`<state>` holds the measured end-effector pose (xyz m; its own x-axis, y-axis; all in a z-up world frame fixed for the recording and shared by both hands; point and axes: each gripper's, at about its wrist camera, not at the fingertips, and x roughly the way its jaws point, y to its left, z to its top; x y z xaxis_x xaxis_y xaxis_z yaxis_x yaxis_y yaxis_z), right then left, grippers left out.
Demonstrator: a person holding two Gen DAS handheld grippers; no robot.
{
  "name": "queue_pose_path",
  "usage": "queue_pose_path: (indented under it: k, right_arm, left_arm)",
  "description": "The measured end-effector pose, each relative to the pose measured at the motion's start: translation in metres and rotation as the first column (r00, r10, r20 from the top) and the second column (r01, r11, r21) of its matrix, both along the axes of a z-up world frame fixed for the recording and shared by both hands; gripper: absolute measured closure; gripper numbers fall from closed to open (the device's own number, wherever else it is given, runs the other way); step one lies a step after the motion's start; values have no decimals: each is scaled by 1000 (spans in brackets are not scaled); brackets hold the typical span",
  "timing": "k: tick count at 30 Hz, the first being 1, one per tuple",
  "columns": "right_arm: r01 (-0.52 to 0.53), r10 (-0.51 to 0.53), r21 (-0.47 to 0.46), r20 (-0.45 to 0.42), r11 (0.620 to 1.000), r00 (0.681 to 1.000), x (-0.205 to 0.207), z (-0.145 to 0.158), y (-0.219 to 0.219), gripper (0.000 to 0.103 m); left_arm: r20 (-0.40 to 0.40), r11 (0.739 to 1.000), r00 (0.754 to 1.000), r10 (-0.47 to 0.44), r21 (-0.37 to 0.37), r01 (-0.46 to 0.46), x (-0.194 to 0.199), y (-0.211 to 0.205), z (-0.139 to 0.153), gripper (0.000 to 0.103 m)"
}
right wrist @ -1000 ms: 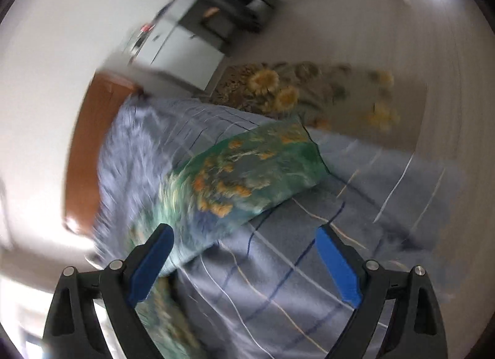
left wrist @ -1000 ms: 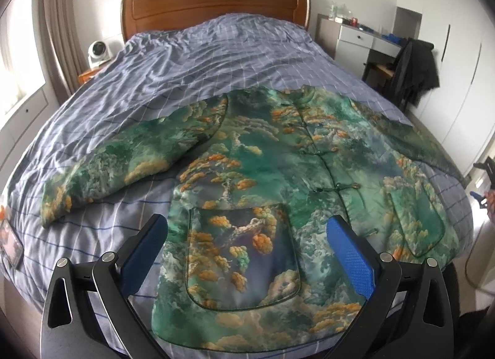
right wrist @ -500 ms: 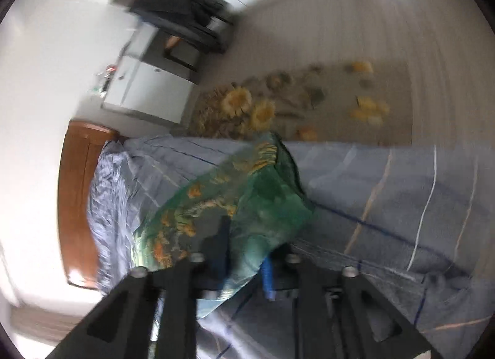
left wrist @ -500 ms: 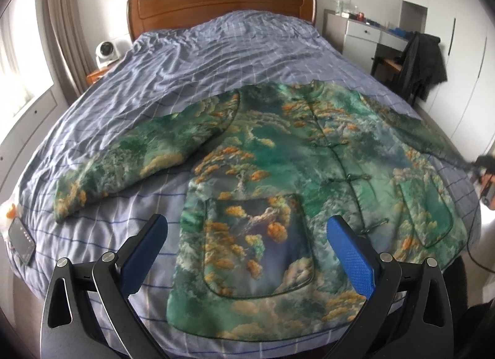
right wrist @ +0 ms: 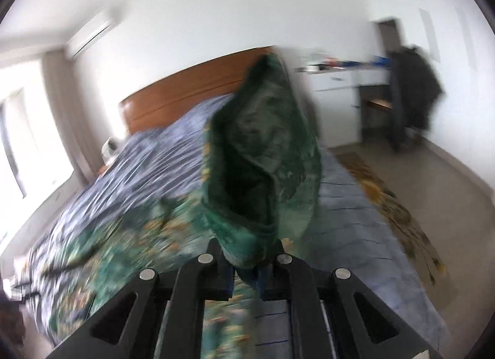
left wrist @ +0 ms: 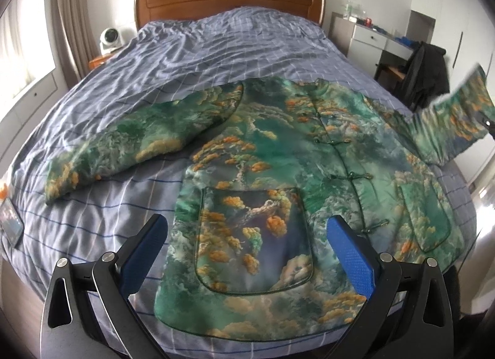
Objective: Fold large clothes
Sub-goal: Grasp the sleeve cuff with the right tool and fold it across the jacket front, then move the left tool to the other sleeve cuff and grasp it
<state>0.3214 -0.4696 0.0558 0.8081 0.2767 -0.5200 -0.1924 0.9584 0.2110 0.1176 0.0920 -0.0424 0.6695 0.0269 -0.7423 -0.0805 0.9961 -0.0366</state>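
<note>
Because the right gripper (right wrist: 252, 269) is squeezed tight on the end of one sleeve (right wrist: 263, 155), that sleeve stands up right in front of it like a floppy green tube, lifted off the bed (right wrist: 349, 210). The pinch looks small, only a bit of the cuff edge. If the gripper swings fast, the thick cloth could slide out and the sleeve would flop back down. The picture is blurry, so I cannot tell how deep the cloth sits between the pads.

Past the sleeve, the rest of the jacket (left wrist: 278, 179) lies flat on the bed, front side up, with its buttons done up. It is a big, puffy jacket. If the sleeve gets pulled too hard, the whole jacket could slide across the slippery blanket and get crooked, or slip toward the near edge of the bed, which is close to the hem.

The left gripper (left wrist: 247, 254) hangs over the near hem with its blue pads wide apart, holding nothing. Just ahead of it is a big pocket (left wrist: 253, 235). Nothing pins the jacket down, so it could bunch up. Far off to this gripper's left, the other sleeve (left wrist: 123, 148) lies spread out, not folded yet.
</note>
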Motion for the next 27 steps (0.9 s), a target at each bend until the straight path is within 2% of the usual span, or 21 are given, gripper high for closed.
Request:
queue_pose_path:
  k: [4, 7, 11, 13, 15, 17, 18, 19, 22, 24, 25, 27]
  right_arm:
    - [-164, 162, -144, -27, 976, 986, -7, -21, 80, 93]
    - [-283, 268, -222, -94, 933, 959, -14, -58, 135, 93]
    - [-378, 336, -321, -180, 868, 924, -36, -106, 185, 93]
    - [-405, 347, -347, -218, 846, 912, -47, -126, 191, 92]
    - [-429, 358, -360, -248, 829, 900, -56, -135, 200, 87]
    - [-436, 353, -376, -269, 818, 896, -61, -143, 207, 72]
    - [-455, 366, -362, -288, 814, 885, -65, -146, 209, 54]
    - [-467, 378, -341, -298, 816, 877, -69, -146, 209, 42]
    - [-503, 417, -289, -309, 815, 854, -88, -143, 211, 40]
    - [-509, 432, -276, -298, 815, 852, -102, -139, 211, 40]
    - [-499, 429, -272, -279, 823, 859, -110, -134, 207, 40]
    - [-468, 411, -265, -244, 843, 878, -120, -123, 195, 40]
  left_arm:
    - [-5, 1000, 1000, 22, -17, -22, -2, 7, -3, 1]
    - [-14, 998, 999, 37, -41, -38, -4, 12, -7, 1]
    - [-10, 999, 999, 35, -35, -35, -7, 11, -8, 1]
    - [-10, 999, 999, 33, -31, -33, -7, 11, -9, 1]
    - [-16, 999, 999, 32, -36, -33, -6, 11, -12, 1]
    - [-29, 998, 999, 33, -50, -34, -4, 10, -17, 1]
    - [-38, 998, 999, 31, -62, -33, -2, 9, -20, 1]
    - [-43, 997, 999, 27, -72, -30, 0, 8, -23, 1]
    - [-62, 992, 998, -4, -124, -4, 8, -2, -28, 1]
    - [-67, 979, 996, -63, -200, 48, 17, -13, -29, 1]
    - [-70, 958, 990, -124, -267, 101, 25, -23, -30, 1]
    - [-70, 919, 975, -210, -354, 173, 40, -42, -30, 1]
